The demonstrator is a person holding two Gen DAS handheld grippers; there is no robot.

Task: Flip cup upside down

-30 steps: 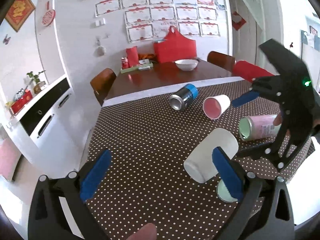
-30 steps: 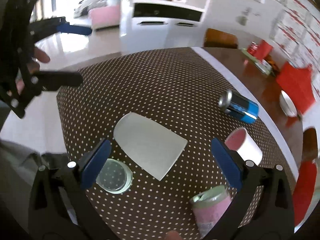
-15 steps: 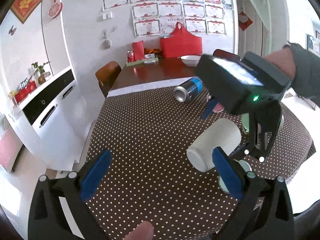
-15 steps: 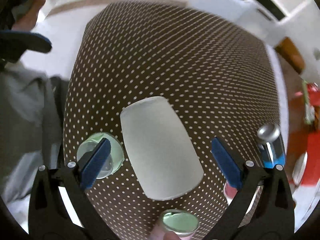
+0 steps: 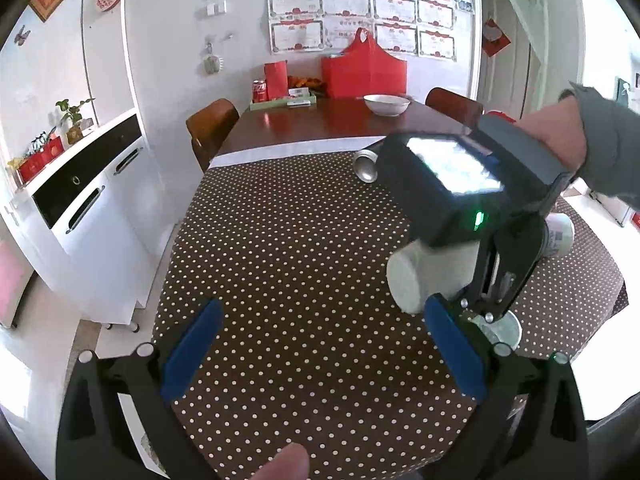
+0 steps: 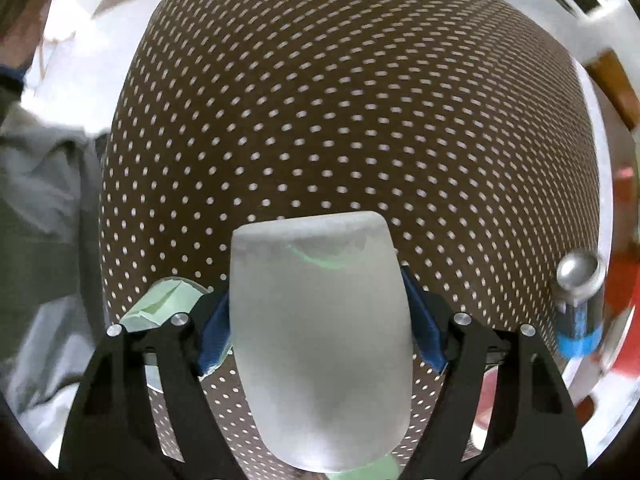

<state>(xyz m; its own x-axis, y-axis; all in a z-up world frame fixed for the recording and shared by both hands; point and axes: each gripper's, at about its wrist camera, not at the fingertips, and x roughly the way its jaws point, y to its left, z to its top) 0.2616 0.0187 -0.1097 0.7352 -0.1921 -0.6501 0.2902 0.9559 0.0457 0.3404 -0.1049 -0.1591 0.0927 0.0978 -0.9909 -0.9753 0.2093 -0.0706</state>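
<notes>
A white cup [image 6: 320, 344] lies on its side on the brown dotted tablecloth [image 6: 340, 120]. My right gripper [image 6: 320, 332] is closed around its body, blue pads touching both sides. In the left wrist view the cup [image 5: 424, 276] lies at the right, half hidden under the right gripper's black body [image 5: 460, 192]. My left gripper [image 5: 320, 352] is open and empty, low over the cloth, left of the cup.
A green-rimmed lid [image 5: 500, 328] lies beside the cup. A blue can [image 6: 576, 300] lies on its side farther back, also seen in the left wrist view [image 5: 366, 164]. Another cup [image 5: 558, 234] lies right. A white bowl [image 5: 386, 104] and red bags stand at the far end.
My right gripper came down over the white cup and closed from wide open onto its sides. The left gripper stayed open and almost still.
</notes>
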